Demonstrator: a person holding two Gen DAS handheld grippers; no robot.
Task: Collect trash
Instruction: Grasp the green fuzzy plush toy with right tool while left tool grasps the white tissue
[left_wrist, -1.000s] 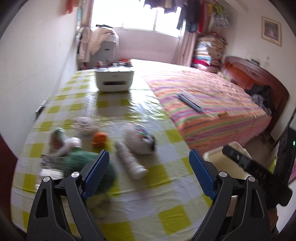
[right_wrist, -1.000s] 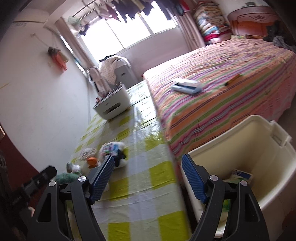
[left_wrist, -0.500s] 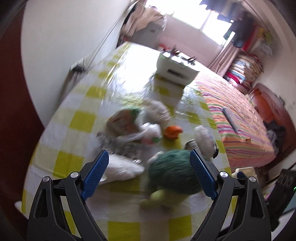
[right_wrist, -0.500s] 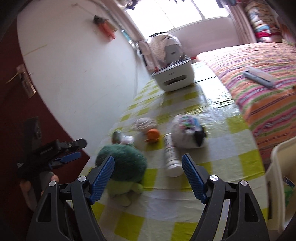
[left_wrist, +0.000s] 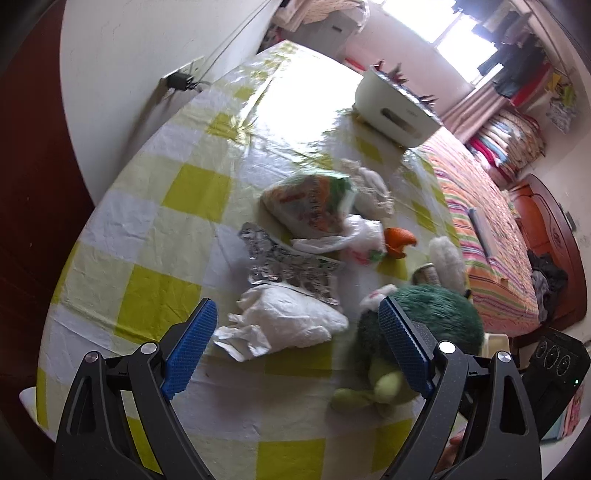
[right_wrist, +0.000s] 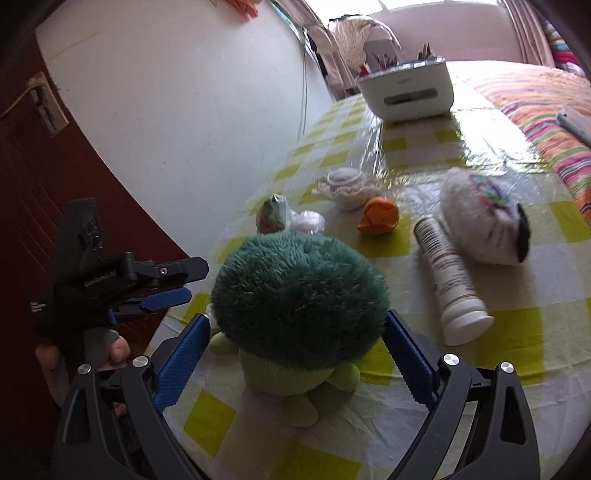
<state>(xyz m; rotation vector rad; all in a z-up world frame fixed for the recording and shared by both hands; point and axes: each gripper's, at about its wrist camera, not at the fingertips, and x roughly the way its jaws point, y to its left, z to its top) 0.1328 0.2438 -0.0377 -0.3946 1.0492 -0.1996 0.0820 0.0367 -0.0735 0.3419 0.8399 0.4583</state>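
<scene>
Trash lies on the yellow-checked table (left_wrist: 177, 229): a crumpled white wrapper (left_wrist: 284, 325), a silver foil wrapper (left_wrist: 288, 266), an orange-and-green snack bag (left_wrist: 310, 206), a thin white plastic bag (left_wrist: 354, 236) and an orange peel (left_wrist: 399, 240). My left gripper (left_wrist: 295, 347) is open, low over the table, and the white wrapper sits just ahead between its pads. My right gripper (right_wrist: 295, 362) has its jaws opening wide either side of a green plush toy (right_wrist: 299, 299), with the pads not pressing on it. A hand holds the left gripper (right_wrist: 184, 284) at the left of the right wrist view.
A white bottle (right_wrist: 450, 273) lies beside a white plush (right_wrist: 484, 218). A lacy white item (right_wrist: 347, 184) and a white box with pencils (right_wrist: 406, 88) stand farther back. The wall and a dark red door (right_wrist: 44, 177) close the left; a striped bed (left_wrist: 487, 229) is right.
Both views have swung from the bed and the cream bin to the trash on the table. The left gripper dropped toward the white wrapper. The right gripper neared the green plush and widened.
</scene>
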